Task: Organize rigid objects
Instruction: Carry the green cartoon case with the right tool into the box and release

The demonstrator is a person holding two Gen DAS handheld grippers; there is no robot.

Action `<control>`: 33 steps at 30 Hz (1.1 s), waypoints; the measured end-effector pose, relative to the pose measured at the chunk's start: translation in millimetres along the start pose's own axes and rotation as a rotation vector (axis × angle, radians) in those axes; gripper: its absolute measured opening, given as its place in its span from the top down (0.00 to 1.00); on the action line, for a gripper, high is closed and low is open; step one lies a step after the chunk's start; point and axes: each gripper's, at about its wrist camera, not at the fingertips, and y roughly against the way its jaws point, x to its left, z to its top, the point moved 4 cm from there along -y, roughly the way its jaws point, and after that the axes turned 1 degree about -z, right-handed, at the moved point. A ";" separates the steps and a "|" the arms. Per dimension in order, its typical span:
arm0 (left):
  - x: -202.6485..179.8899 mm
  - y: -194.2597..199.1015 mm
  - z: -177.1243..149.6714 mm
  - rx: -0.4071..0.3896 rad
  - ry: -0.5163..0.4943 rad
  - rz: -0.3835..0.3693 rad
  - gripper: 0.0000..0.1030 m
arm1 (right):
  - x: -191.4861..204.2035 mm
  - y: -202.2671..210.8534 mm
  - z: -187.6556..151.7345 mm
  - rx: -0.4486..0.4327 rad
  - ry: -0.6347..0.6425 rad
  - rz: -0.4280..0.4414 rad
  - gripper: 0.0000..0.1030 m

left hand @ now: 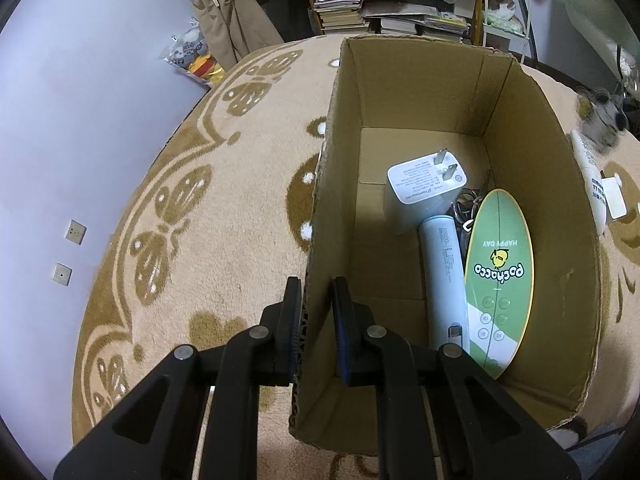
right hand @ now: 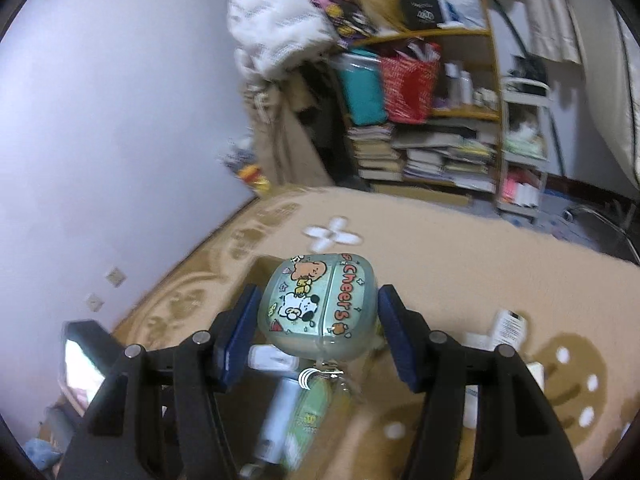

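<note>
In the left wrist view, the left tongs (left hand: 316,320) are clamped on the near left wall of an open cardboard box (left hand: 532,184), one pad outside and one inside. The box stands on a beige rug (left hand: 224,184) with brown butterfly patterns. On the box floor lie a white wall charger (left hand: 420,188) with its prongs up, a pale blue power bank (left hand: 444,276) just beside it, and a green oval card (left hand: 500,272) printed "HAPPY DAY" that leans against the right wall (some dark cords sit between charger and card). Outside the box, to the right, a white tube (left hand: 592,172) lies on the rug. Stacked books (left hand: 344,12) fill a shelf behind.

In the right wrist view, the right tongs (right hand: 318,320) grip a rounded translucent case (right hand: 320,308) with cartoon stickers and the word "Cheers"; both blue pads press its sides, and a key ring with a charm hangs below it. The case is held above the box, where the power bank (right hand: 280,412) and green card (right hand: 312,420) show blurred beneath. The rug (right hand: 460,248) and a cluttered bookshelf (right hand: 436,136) lie beyond.
</note>
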 end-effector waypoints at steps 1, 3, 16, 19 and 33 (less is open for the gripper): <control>-0.1 0.0 0.0 0.000 0.000 0.000 0.86 | 9.5 -0.1 1.9 -0.002 0.017 0.014 0.38; -0.7 0.0 -0.2 0.000 0.002 -0.002 0.86 | 22.2 -2.2 -0.1 0.006 0.040 0.029 0.38; 0.6 0.4 -0.1 0.002 0.007 -0.010 0.86 | 20.5 -37.6 -45.0 0.142 -0.002 0.056 0.38; 0.7 0.3 -0.2 0.002 0.011 -0.011 0.86 | 22.4 -38.8 -48.1 0.150 0.037 0.027 0.38; 1.7 -2.6 1.6 0.006 0.018 -0.022 0.86 | 7.3 -16.8 -25.6 0.124 0.110 -0.070 0.24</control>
